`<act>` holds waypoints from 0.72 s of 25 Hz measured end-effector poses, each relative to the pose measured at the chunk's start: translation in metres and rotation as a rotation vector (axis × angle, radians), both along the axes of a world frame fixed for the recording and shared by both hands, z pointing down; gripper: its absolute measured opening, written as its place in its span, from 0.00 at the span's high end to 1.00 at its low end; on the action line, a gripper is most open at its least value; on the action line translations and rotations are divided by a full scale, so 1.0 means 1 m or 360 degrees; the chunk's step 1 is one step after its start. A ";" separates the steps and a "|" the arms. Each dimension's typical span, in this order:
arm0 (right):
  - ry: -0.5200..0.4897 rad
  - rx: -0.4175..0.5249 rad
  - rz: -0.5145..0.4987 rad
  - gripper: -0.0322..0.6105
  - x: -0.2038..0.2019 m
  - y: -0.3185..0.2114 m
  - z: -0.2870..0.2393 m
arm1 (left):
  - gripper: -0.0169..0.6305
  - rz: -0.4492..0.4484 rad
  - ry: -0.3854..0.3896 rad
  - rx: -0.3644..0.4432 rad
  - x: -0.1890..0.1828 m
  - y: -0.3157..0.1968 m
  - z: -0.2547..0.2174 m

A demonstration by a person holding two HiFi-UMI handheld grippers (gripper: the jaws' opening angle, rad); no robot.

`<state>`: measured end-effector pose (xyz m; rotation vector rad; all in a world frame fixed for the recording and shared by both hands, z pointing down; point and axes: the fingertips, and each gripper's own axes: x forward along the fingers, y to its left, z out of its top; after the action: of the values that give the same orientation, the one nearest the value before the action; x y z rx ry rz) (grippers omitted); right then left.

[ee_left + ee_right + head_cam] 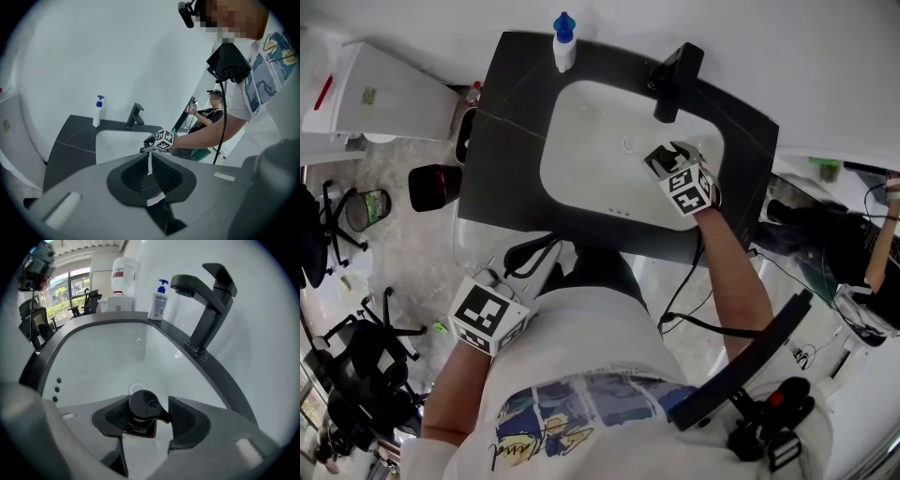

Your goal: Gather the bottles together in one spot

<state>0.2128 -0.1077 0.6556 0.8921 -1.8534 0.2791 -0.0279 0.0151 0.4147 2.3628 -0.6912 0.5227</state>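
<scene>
The right gripper (664, 159) hangs over the right side of the sink (581, 141), its jaws part-open and clamped on the black pump head of a dark bottle (143, 406) with a reddish body. The left gripper (150, 161) is off the sink's front edge, its jaws pressed together to a thin slit, holding nothing. A white bottle (564, 42) with a blue pump stands on the dark tabletop (502, 141) behind the sink's back-left corner. Its label is too small to read.
</scene>
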 end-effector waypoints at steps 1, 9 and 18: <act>0.0002 0.0006 -0.0001 0.59 0.000 0.000 0.000 | 0.93 -0.0003 -0.0002 0.0000 0.000 -0.001 0.000; -0.0034 0.0038 0.0020 0.60 -0.003 0.005 -0.012 | 0.93 -0.0011 0.0001 0.0014 0.002 -0.001 -0.004; -0.0105 0.0084 -0.0175 0.60 -0.053 0.010 -0.060 | 0.93 -0.0008 0.0028 0.0055 0.001 -0.004 -0.008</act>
<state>0.1600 -0.0974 0.5958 0.8224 -1.9711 0.1939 -0.0271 0.0111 0.4066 2.3946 -0.7031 0.4909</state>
